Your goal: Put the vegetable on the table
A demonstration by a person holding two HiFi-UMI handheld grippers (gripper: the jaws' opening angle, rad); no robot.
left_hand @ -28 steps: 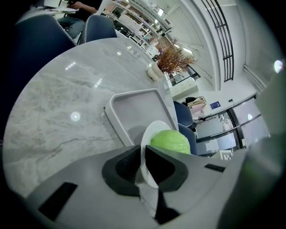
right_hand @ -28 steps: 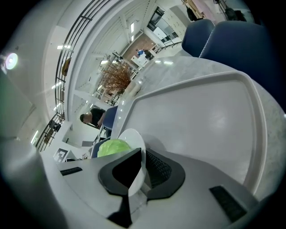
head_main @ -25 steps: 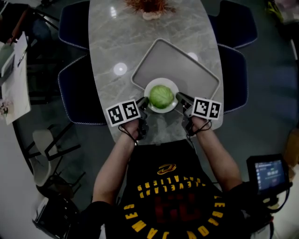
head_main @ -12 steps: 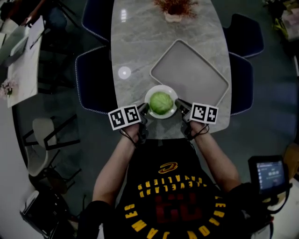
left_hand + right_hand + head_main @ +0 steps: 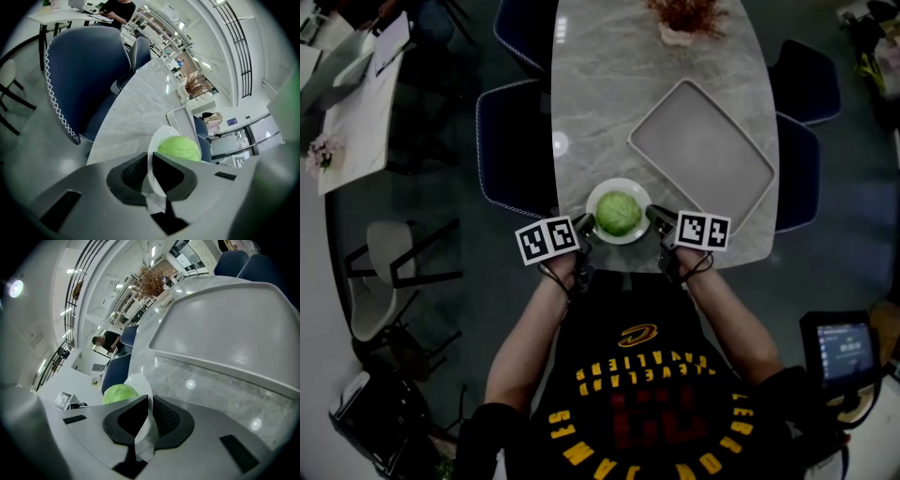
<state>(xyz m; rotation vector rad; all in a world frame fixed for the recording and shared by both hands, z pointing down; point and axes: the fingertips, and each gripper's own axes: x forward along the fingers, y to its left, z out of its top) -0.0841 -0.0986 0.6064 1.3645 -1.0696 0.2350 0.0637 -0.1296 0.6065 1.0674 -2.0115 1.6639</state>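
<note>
A green cabbage (image 5: 619,213) lies in a white plate (image 5: 597,194) near the front end of the marble table (image 5: 609,103). My left gripper (image 5: 584,223) is shut on the plate's left rim, my right gripper (image 5: 653,215) on its right rim. In the left gripper view the plate (image 5: 158,140) stands edge-on between the dark pads (image 5: 133,169), the cabbage (image 5: 180,147) behind it. In the right gripper view the plate (image 5: 140,386) is pinched the same way, with the cabbage (image 5: 119,393) at its left.
A grey tray (image 5: 701,155) lies on the table right of the plate, also in the right gripper view as a tray (image 5: 234,324). A dried-flower pot (image 5: 682,19) stands at the far end. Blue chairs (image 5: 514,141) flank the table. A handheld screen (image 5: 840,349) sits lower right.
The plate with the cabbage, held by both grippers, has come off the tray and toward me, to the table's front end. The view has also shifted.
</note>
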